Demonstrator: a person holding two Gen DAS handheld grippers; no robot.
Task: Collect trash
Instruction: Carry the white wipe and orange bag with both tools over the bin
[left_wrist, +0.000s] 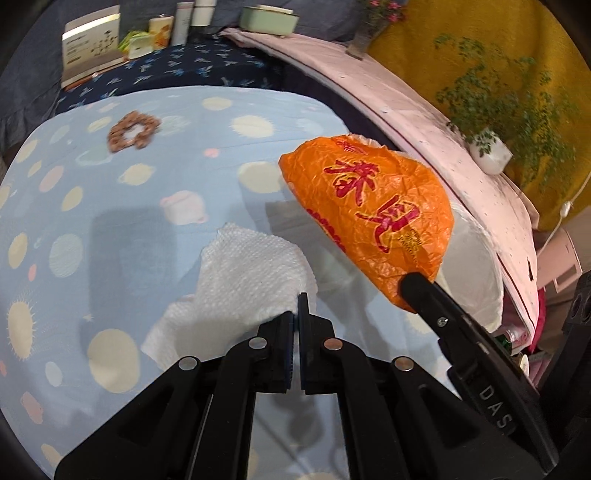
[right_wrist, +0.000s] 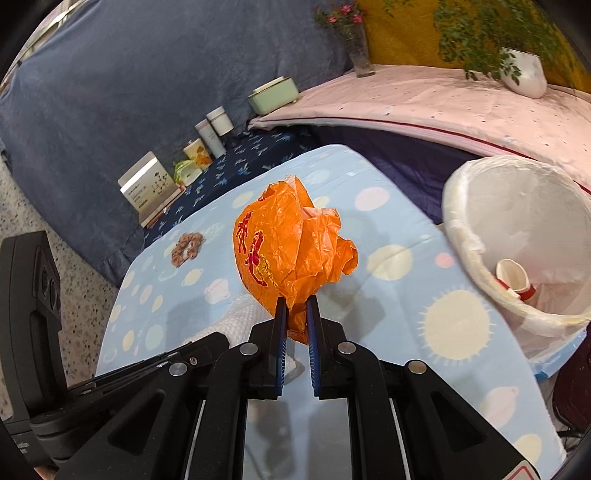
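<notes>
Left wrist view: your left claw (left_wrist: 295, 314) pinches a white tissue (left_wrist: 243, 280) above the blue bench (left_wrist: 110, 229).

Right wrist view: your right claw (right_wrist: 296, 306) grips an orange bag (right_wrist: 288, 247) held above the bench, left of the lined bin (right_wrist: 458, 221), which holds 1 cup (right_wrist: 515, 278).

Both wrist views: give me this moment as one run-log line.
left tool shut on white paper towel | right tool shut on orange plastic bag, lifted | lined bin holds paper cup | scrunchie on table
</notes>
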